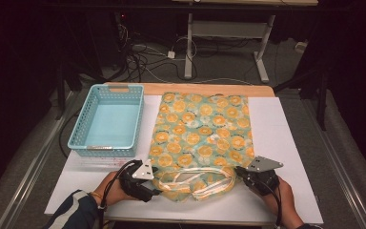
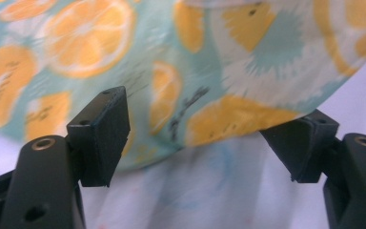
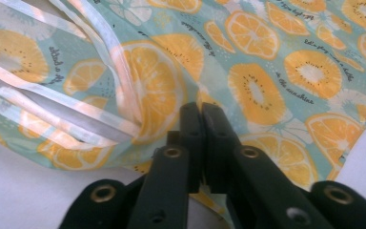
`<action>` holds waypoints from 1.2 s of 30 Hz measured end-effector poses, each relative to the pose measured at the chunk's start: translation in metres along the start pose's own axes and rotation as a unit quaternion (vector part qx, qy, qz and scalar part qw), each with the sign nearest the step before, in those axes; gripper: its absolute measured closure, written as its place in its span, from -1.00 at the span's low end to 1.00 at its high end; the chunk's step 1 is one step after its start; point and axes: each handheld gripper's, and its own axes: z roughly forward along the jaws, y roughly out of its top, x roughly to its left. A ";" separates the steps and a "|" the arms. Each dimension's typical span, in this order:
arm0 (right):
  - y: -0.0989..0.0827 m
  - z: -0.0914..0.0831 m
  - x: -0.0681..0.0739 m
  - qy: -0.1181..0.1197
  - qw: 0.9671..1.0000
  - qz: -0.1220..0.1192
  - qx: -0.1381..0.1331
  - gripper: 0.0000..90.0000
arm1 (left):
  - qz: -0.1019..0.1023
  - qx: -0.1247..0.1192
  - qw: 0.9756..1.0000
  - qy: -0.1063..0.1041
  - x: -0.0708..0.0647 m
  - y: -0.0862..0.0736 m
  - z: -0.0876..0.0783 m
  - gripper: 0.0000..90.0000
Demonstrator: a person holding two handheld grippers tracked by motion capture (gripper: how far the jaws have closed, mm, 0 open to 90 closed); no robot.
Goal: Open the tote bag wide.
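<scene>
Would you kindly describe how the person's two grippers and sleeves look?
Both grippers are black. The left gripper and the right gripper each carry a grey three-cornered plate on top, and a black cable trails back from each along the wrist. The jaws are blocky black pads on arms with brass-ringed screw holes. The left forearm wears a dark sleeve with light stripes and a yellow band at the wrist.

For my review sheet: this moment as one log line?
bag: flat on table | left gripper: open at bag corner | right gripper: shut on bag | basket: empty

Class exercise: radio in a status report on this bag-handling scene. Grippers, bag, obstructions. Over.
Left gripper open at bag's near corner. Right gripper shut on orange-print bag. Bag flat, handles loose. Blue basket aside, nothing blocking.
</scene>
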 end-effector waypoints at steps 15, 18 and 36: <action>0.002 -0.005 0.015 0.070 0.996 -0.058 -0.007 -0.41 | -0.020 -0.010 1.000 -0.003 -0.002 0.004 0.010 -0.22; 0.001 0.002 0.018 0.072 0.996 -0.061 0.006 -0.51 | -0.031 -0.016 0.999 -0.014 0.003 0.005 0.014 -0.11; 0.005 0.029 0.006 0.045 0.999 -0.025 0.018 0.87 | -0.007 -0.030 1.000 -0.001 0.008 0.018 0.025 0.90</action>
